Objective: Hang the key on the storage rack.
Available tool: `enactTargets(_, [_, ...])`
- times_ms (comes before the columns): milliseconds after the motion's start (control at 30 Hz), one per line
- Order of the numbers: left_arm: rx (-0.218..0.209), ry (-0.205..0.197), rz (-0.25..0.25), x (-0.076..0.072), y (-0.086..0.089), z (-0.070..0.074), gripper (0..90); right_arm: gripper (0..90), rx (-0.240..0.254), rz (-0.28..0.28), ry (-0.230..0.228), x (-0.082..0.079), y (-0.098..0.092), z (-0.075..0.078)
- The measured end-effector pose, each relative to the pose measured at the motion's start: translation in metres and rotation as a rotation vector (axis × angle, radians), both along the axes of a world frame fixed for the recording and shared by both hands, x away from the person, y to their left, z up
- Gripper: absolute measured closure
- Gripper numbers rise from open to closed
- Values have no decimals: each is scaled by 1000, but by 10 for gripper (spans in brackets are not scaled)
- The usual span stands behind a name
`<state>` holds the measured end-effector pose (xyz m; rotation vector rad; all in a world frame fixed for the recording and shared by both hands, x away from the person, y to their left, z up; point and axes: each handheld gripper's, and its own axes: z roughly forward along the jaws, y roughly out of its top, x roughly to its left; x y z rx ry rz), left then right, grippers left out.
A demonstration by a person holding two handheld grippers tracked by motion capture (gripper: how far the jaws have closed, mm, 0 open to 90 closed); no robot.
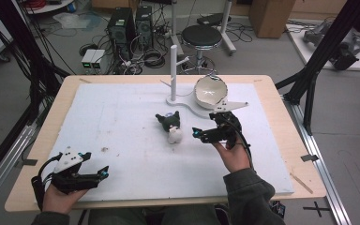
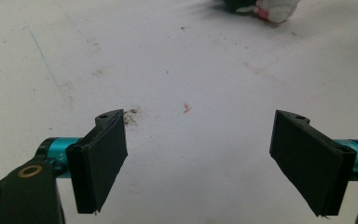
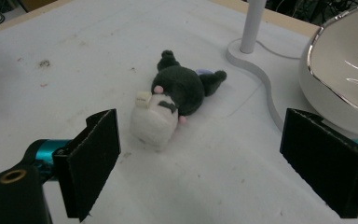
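A small plush toy [image 1: 170,126] with a black head and white body lies on its side in the middle of the white foam board [image 1: 122,122]. In the right gripper view the plush toy [image 3: 170,102] lies just beyond the open jaws of my right gripper [image 3: 205,163], nothing between them. From above, my right gripper [image 1: 205,124] hovers just right of the toy, pointing left at it. My left gripper [image 1: 96,164] rests open at the board's near left corner, far from the toy. Its own view has my left gripper [image 2: 200,158] over bare board, with the plush toy [image 2: 265,8] at the top edge.
A white stand [image 1: 173,70] with an upright pole and a curved flat base sits at the back centre. A white bowl [image 1: 211,90] tilts on that base, close behind my right gripper; the bowl [image 3: 345,60] is near the right jaw. Wooden table edges [image 1: 281,108] frame the board.
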<state>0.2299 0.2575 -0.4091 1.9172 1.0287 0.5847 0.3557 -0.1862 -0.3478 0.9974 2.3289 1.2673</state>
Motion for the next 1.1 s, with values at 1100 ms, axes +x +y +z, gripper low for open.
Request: enactTargets(1100, [-1, -3, 4, 0, 2, 1, 191, 144, -50, 31, 107, 50, 88, -6])
